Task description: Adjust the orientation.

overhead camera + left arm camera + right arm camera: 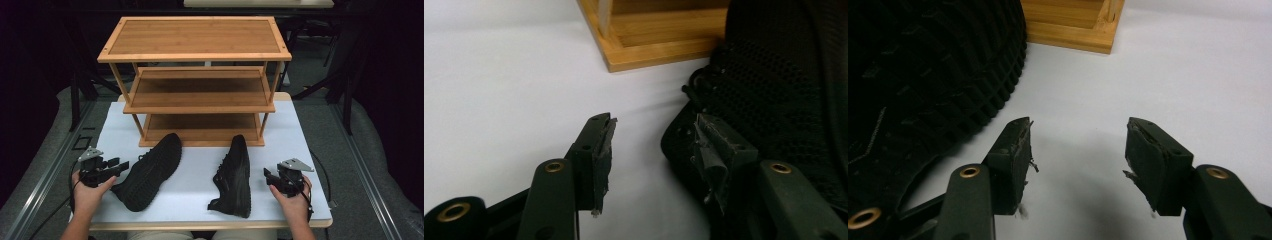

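Observation:
Two black shoes lie on their sides on the white table [200, 172] in front of a three-tier wooden rack [197, 80]. The left shoe [150, 170] shows its sole; the right shoe [235, 175] rests on its side with the laces facing left. My left gripper [122, 164] is open just beside the left shoe's heel, whose mesh upper [774, 95] sits against the right jaw. Right of the right shoe, my right gripper [267, 175] is open over bare table, with the shoe's ridged sole [923, 85] to its left.
The rack's bottom shelf corner [644, 50] lies just beyond the left gripper, and its other corner [1088, 30] beyond the right one. Bare white tabletop lies between the shoes and at both sides. The table's front edge [210, 225] is close to the hands.

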`<state>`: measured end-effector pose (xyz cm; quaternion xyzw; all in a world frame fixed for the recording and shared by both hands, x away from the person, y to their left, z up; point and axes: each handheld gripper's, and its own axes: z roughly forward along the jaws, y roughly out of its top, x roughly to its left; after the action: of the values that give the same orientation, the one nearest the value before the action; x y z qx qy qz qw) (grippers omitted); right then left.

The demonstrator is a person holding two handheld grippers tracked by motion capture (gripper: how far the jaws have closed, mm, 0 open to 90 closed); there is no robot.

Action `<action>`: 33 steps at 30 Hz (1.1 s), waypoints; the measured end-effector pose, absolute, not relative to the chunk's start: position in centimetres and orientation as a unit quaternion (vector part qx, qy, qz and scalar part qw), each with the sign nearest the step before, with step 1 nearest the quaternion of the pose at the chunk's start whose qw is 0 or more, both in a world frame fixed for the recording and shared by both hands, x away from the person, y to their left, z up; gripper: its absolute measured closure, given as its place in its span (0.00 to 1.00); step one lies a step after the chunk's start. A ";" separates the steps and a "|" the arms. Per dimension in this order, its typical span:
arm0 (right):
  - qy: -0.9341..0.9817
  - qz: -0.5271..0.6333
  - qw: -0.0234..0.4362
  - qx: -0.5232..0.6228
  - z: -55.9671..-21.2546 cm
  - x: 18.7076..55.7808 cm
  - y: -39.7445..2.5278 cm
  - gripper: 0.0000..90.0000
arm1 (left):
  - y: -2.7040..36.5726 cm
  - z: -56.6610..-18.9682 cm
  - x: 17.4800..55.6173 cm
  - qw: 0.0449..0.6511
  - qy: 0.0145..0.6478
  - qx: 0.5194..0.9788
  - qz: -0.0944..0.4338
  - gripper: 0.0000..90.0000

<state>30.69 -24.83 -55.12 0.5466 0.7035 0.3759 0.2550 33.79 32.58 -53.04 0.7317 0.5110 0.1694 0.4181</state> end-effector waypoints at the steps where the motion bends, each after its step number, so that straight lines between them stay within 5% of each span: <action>1: 0.703 0.376 0.255 0.547 -55.1 30.7 -24.8 0.48 | 32.5 -53.0 33.8 0.419 0.508 0.734 0.167 0.56; 17: 0.701 0.381 0.256 0.546 -55.0 30.3 -24.9 0.49 | 32.8 -50.4 32.4 0.427 0.476 0.750 0.167 0.59; 20: 0.701 0.380 0.258 0.545 -55.0 30.3 -24.8 0.50 | 32.2 -50.5 32.2 0.424 0.463 0.764 0.148 0.70; 33: 0.703 0.382 0.264 0.539 -54.8 30.0 -24.6 0.54 | 29.8 -50.3 31.0 0.406 0.438 0.789 0.145 0.89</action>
<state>30.05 -24.58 -54.75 0.5387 0.7029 0.3821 0.2641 31.01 29.78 -50.33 0.7891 0.4380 0.1451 0.4056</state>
